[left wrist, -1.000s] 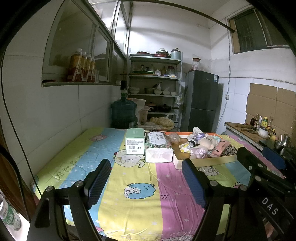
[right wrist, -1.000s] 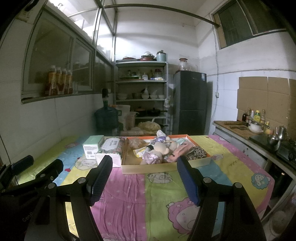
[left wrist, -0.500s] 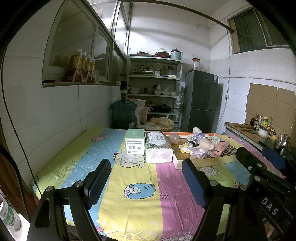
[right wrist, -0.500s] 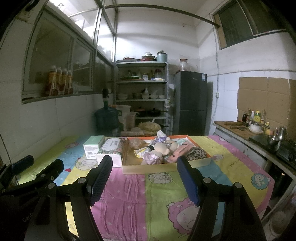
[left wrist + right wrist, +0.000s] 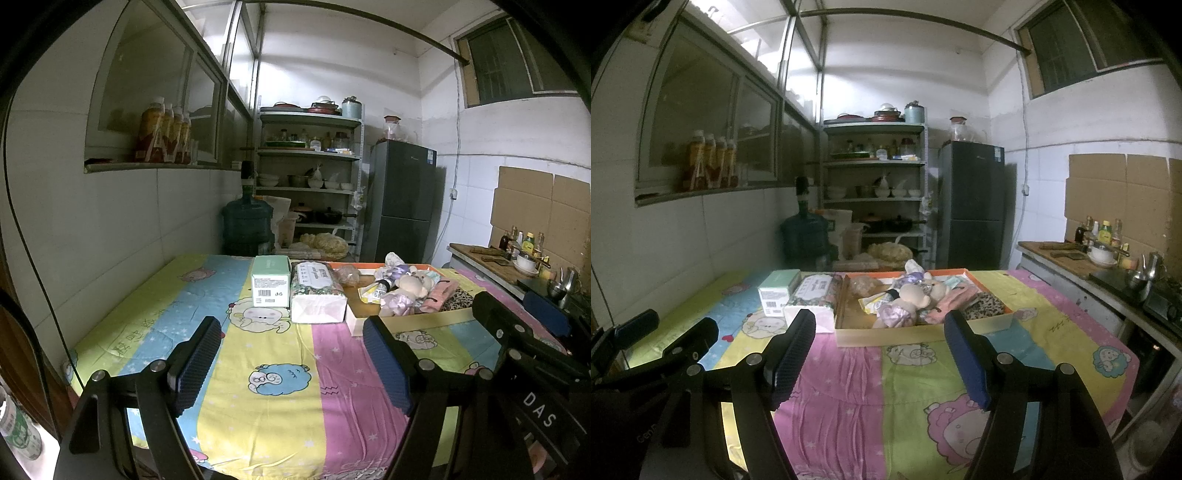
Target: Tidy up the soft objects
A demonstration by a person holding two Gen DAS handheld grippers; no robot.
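A shallow cardboard tray [image 5: 908, 335] sits on the table with a heap of soft things: a beige plush toy [image 5: 916, 294], a purple cloth [image 5: 892, 315], a pink item [image 5: 947, 300] and a leopard-print piece [image 5: 986, 304]. The tray [image 5: 406, 320] also shows in the left wrist view, with the plush toy [image 5: 410, 283]. A tissue pack [image 5: 318, 293] and a green box [image 5: 270, 281] stand left of the tray. My left gripper [image 5: 291, 363] is open and empty over the near tablecloth. My right gripper [image 5: 879, 360] is open and empty, short of the tray.
A cartoon-print cloth [image 5: 258, 354] covers the table. A water jug [image 5: 246, 225], shelves [image 5: 308, 177] and a fridge [image 5: 400, 201] stand behind it. A counter with bottles and a bowl [image 5: 1102, 254] runs along the right. The tiled wall [image 5: 110, 221] is on the left.
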